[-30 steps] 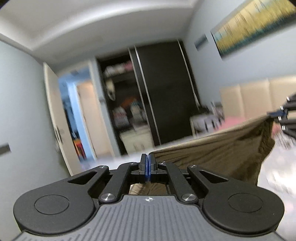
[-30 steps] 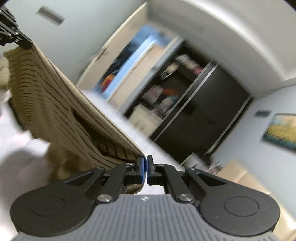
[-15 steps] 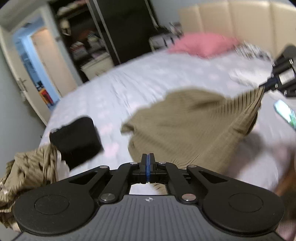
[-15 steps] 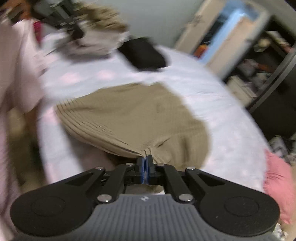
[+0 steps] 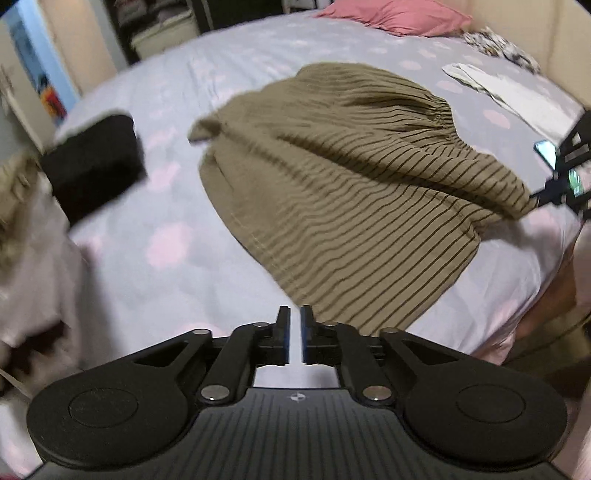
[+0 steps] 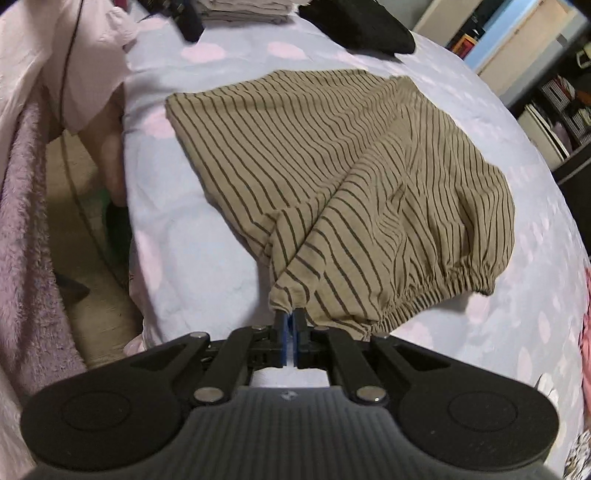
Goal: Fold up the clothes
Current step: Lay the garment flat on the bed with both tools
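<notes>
Olive-brown striped shorts (image 5: 347, 170) lie spread on the lilac bedsheet (image 5: 177, 206), also shown in the right wrist view (image 6: 332, 177). My left gripper (image 5: 294, 317) is slightly open and empty, just off the near hem of the shorts. My right gripper (image 6: 290, 317) is shut on the waistband corner of the shorts, holding it a little above the sheet. The right gripper also shows at the right edge of the left wrist view (image 5: 543, 194), at the lifted corner.
A folded black garment (image 5: 92, 162) lies left of the shorts. A pink pillow (image 5: 395, 16), a white cloth (image 5: 509, 92) and a patterned item (image 5: 495, 44) lie near the headboard. Pink bedding (image 6: 74, 48) and a grey folded pile (image 6: 243, 9) sit at the bed's edge.
The shorts went from hanging stretched in the air between both grippers to lying on the bed. My left gripper has opened and let go of its corner; the right still holds its corner.
</notes>
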`<state>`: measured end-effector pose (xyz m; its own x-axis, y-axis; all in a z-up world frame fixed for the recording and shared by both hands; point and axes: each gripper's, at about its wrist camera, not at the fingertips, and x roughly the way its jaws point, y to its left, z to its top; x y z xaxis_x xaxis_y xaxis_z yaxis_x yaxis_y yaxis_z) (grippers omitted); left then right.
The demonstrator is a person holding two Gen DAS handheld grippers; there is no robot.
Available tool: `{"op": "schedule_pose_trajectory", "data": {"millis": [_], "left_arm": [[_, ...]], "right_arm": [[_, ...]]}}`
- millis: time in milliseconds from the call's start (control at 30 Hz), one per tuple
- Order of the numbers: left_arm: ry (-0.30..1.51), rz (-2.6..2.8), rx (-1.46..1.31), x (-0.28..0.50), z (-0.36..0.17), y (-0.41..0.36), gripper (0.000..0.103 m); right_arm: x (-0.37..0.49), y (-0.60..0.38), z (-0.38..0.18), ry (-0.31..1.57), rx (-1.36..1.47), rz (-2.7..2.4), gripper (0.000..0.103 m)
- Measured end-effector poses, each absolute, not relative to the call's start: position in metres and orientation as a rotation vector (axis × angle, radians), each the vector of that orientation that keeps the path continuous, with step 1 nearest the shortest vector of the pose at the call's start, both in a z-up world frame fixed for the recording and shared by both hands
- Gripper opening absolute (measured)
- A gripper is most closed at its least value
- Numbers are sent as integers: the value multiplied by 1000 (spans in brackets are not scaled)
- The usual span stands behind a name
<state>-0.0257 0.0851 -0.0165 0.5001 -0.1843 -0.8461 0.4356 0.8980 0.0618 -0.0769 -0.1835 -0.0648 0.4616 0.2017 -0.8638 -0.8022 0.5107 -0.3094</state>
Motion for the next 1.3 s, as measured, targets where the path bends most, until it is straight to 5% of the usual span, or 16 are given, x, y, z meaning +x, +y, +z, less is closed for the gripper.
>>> {"op": "schedule_pose_trajectory", "data": {"millis": [67,133,233,400,600,767,1067,1133,1300], "left_arm": [[1021,-384,252,-23,-29,85,22],[1062,-387,221,-20,-42,85,32],[1116,-369,175,-13,-59,82,42],[1139,-372,189,-14,-73,75,51],[1214,-371,158,-9,-92,72,51],[1234,-365,154,-2,-101,69,49],[1208,-413,185,-1,-104,60,21],[1204,-426,200,-1,-104,56,14],[1181,-425,223,-2,-99,54,1]], "right_arm": [[-77,-184,-67,881,-796,701,9],[-76,-185,-62,880,-782,695,27],[-74,-192,-51,872,-711,671,32],[-61,-224,-27,881,-433,589,41],[-21,-263,-37,977,-74,392,43],[15,-285,-62,1073,162,232,42],[27,-281,-101,1182,333,224,40],[29,-278,-104,1179,353,238,27],[21,-275,-90,1138,305,220,24]]}}
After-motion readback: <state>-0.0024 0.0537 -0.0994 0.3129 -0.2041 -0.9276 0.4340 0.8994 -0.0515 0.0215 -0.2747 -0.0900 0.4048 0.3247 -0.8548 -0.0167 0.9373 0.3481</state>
